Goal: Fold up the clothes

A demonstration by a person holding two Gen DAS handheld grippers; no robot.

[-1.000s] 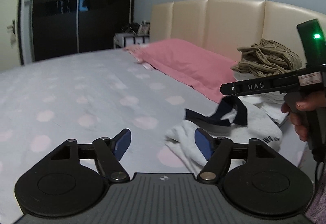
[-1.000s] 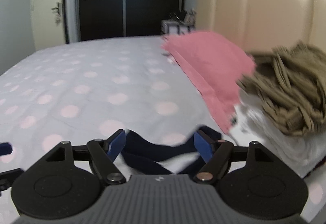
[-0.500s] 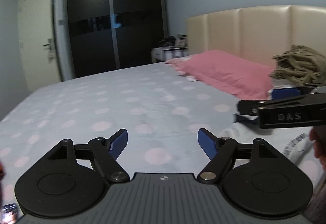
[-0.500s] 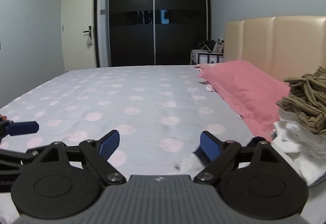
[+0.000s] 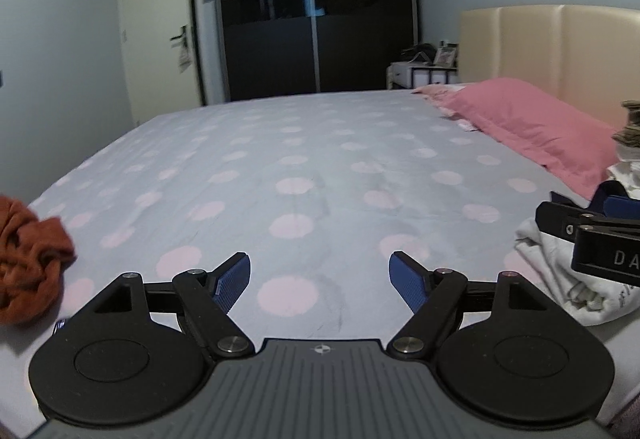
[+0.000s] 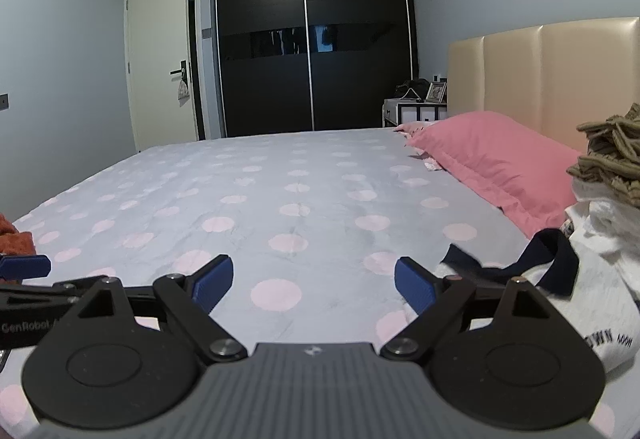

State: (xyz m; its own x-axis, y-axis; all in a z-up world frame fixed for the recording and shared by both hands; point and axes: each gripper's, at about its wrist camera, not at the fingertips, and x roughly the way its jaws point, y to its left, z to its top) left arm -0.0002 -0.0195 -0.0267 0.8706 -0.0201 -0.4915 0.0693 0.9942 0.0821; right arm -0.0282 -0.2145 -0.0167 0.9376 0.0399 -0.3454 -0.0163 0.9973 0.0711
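Observation:
A white garment with a dark navy collar (image 6: pixel 592 303) lies crumpled on the bed at the right; it also shows in the left wrist view (image 5: pixel 560 271). A crumpled rust-orange garment (image 5: pixel 28 255) lies at the bed's left edge, and its edge shows in the right wrist view (image 6: pixel 16 235). My left gripper (image 5: pixel 320 281) is open and empty above the spotted sheet. My right gripper (image 6: pixel 314 285) is open and empty, just left of the white garment. Each gripper's side shows in the other's view.
The bed (image 6: pixel 296 199) has a grey sheet with pink dots. A pink pillow (image 6: pixel 496 155) lies by the beige headboard (image 6: pixel 520 71). A stack with an olive knit on top (image 6: pixel 612 155) sits at far right. Dark wardrobe (image 6: pixel 312 39) and nightstand (image 6: pixel 416 113) stand behind.
Both grippers have lifted and swung left, away from the white garment. The right gripper was over the navy collar one second ago; now it is beside it. The orange garment has come into view.

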